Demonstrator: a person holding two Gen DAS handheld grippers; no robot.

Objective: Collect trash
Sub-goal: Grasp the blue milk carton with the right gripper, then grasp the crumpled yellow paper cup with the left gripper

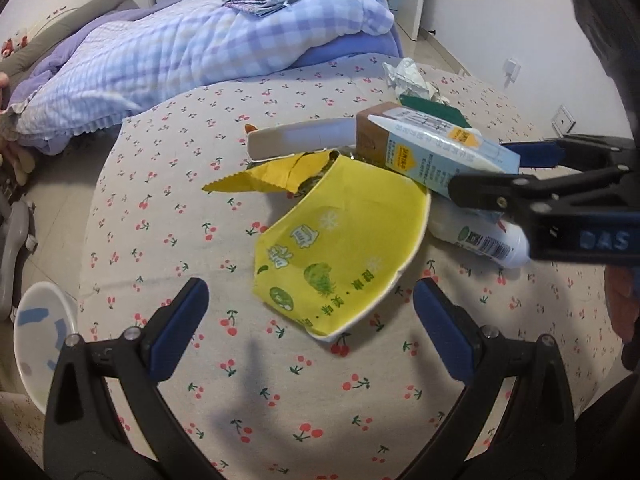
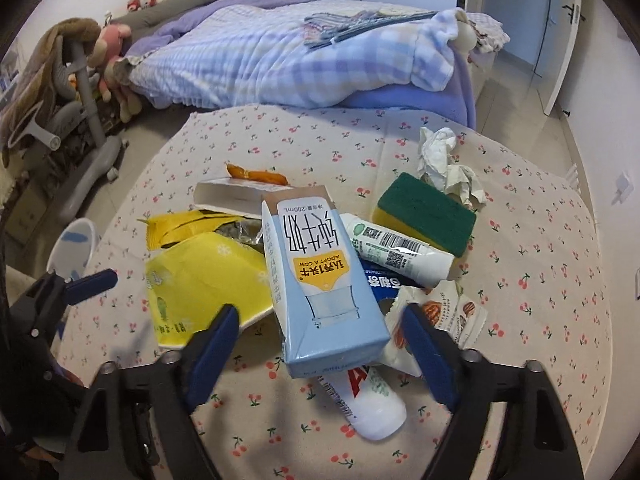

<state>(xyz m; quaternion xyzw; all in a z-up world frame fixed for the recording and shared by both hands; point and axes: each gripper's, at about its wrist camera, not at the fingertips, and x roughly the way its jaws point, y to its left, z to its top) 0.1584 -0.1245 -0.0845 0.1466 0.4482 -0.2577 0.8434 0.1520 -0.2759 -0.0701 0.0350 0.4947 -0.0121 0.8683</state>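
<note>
**Hovering both grippers over the trash pile**

Looking down both wrist views, I see the trash heaped mid-frame on the cherry-print counter (image 1: 168, 184). My left gripper (image 1: 310, 300) stands apart at the bottom of its view, nothing between its blue pads, with the yellow cup (image 1: 340, 240) lying flattened just above the gap. My right gripper (image 2: 320, 324) is also apart; the near end of the milk carton (image 2: 320, 280) sits between its pads, but neither pad presses on it, as a gap shows on each side.

In the right view the carton lies tilted on top of the pile, resting over a white bottle (image 2: 368, 404) at lower centre and a second white bottle (image 2: 396, 248) to its right. A green-and-yellow sponge (image 2: 426, 212) lies at centre right, touching that second bottle, with crumpled tissue (image 2: 444, 164) just above it. A nut wrapper (image 2: 444, 312) lies at the right pad. A torn yellow wrapper (image 2: 180, 228) sits at centre left, a white box (image 2: 232, 196) above it, and an orange scrap (image 2: 256, 174) behind that.

A bed (image 2: 280, 64) fills the upper frame; a white bin (image 1: 40, 332) sits at lower left in the left view.
</note>
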